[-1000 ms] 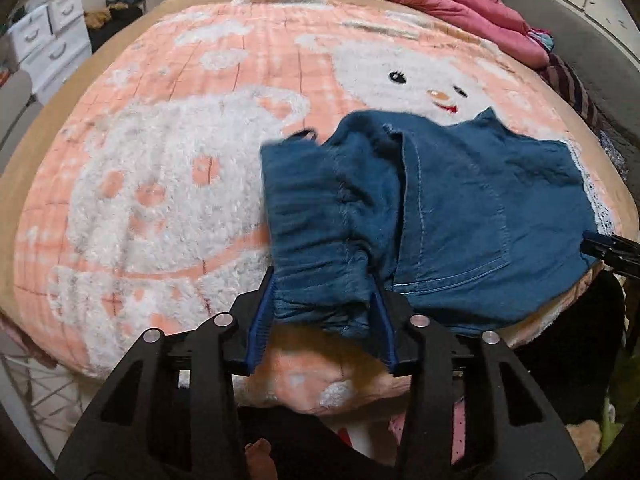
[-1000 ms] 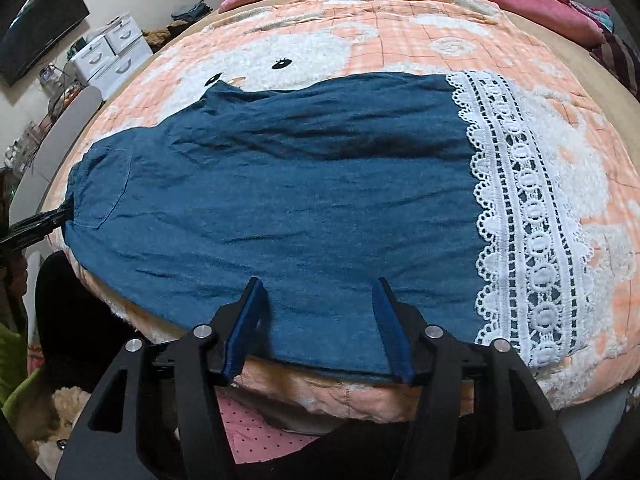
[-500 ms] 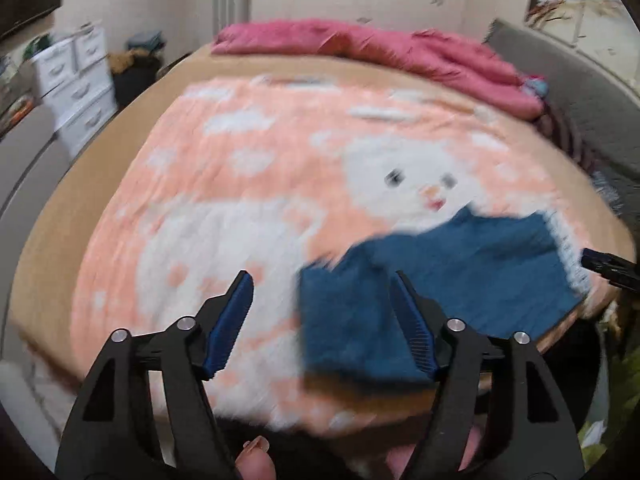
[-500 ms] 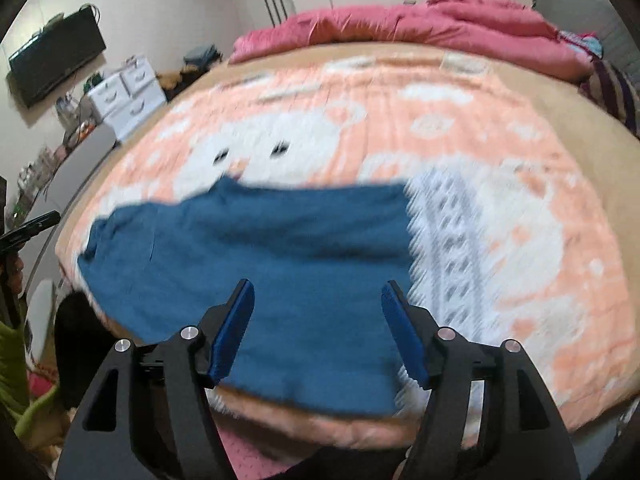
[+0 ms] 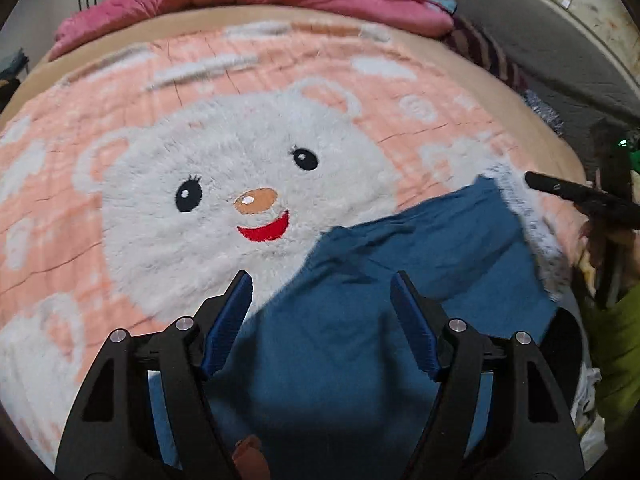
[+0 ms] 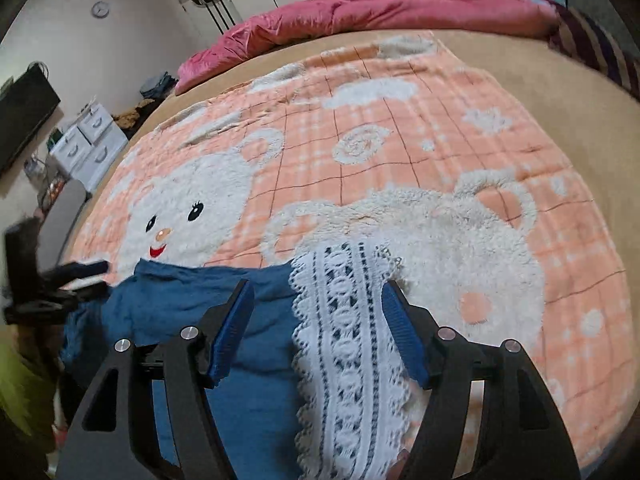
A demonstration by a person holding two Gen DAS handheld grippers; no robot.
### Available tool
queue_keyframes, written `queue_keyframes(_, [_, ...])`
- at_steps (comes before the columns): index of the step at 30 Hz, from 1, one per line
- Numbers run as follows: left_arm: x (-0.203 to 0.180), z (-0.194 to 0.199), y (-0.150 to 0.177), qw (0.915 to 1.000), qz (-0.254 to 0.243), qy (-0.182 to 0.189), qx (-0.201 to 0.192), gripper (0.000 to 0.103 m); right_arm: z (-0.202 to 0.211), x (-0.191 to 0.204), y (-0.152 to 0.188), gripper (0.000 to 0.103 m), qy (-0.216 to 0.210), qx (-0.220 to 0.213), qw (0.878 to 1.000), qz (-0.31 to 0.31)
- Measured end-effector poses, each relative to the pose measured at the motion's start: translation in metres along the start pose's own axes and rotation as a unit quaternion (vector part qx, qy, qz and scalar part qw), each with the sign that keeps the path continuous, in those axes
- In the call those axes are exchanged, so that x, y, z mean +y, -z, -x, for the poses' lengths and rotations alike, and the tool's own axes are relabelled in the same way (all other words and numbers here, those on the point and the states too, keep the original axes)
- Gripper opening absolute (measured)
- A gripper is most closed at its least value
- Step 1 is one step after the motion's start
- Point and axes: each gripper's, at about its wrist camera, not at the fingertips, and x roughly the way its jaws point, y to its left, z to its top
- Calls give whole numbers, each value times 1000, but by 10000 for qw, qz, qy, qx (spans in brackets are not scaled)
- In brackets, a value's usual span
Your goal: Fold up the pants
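Note:
The blue denim pants (image 5: 400, 280) lie flat near the front edge of the bed, with a white lace hem (image 6: 348, 320) at the right end. My left gripper (image 5: 320, 304) is open and empty, hovering over the pants' middle part. My right gripper (image 6: 316, 312) is open and empty above the lace hem and the blue cloth beside it. The right gripper also shows as a black tip at the right of the left wrist view (image 5: 560, 192). The left gripper shows at the left of the right wrist view (image 6: 76, 276).
The pants lie on an orange and white fluffy bear blanket (image 5: 240, 160) that covers the bed. A pink duvet (image 6: 380, 4) is bunched at the head end. White drawers (image 6: 86, 140) and a dark screen (image 6: 24, 112) stand at the left wall.
My left gripper let go of the pants' waist end and moved right over the pants. Both grippers lifted and swung, then came down again, the right one now over the lace hem.

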Motion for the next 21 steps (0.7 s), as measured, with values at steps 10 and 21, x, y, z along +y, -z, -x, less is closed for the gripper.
queue_keyframes(10, [0,-39,-9,9983,-137,461,342,18,-34,-11,-19,45,-139,287,9995,15])
queue_keyframes(21, [-7,-29,-14,9993,27,216,-315,4,-16,-24,-11,9,152,-168,9997,116])
